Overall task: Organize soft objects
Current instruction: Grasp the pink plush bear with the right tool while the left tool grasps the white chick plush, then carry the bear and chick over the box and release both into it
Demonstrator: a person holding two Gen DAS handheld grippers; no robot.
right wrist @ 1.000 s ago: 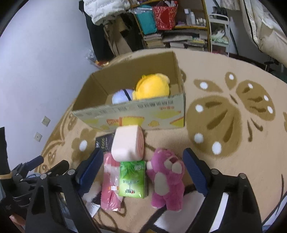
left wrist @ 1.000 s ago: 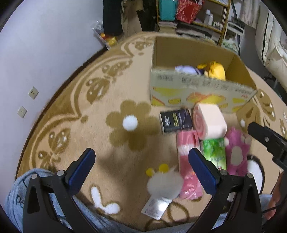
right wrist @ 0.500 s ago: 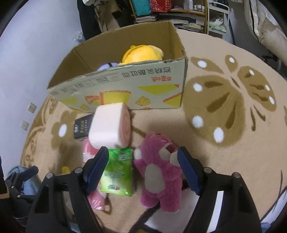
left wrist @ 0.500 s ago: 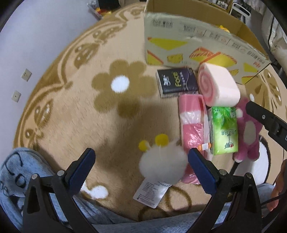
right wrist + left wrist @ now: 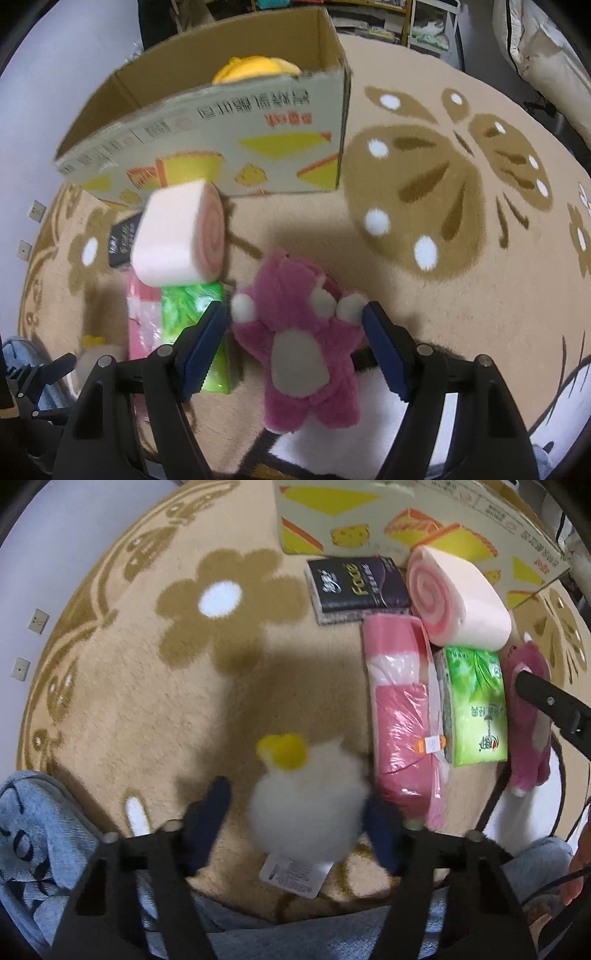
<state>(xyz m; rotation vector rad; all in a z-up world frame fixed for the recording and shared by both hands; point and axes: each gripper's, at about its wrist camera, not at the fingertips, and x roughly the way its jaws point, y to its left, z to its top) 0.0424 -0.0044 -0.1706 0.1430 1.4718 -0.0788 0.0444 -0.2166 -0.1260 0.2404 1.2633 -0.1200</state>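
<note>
A white fluffy plush with a yellow tuft (image 5: 308, 805) lies on the rug between the blue pads of my left gripper (image 5: 295, 819); the jaws stand open around it, the right pad touching its side. A pink plush bear (image 5: 299, 343) lies on its back between the open pads of my right gripper (image 5: 293, 343), its ears at both pads. It also shows in the left wrist view (image 5: 530, 738). A cardboard box (image 5: 236, 133) stands behind, with a yellow plush (image 5: 255, 68) inside.
On the patterned rug (image 5: 147, 686) lie a pink swirl roll cushion (image 5: 458, 598), a black tissue pack (image 5: 356, 587), a pink plastic-wrapped pack (image 5: 402, 716) and a green tissue pack (image 5: 474, 705), side by side. My jeans-clad legs (image 5: 33, 834) show at the bottom.
Both grippers have come down and forward. The left one now straddles the white plush and its jaws have narrowed. The right one now straddles the pink bear.
</note>
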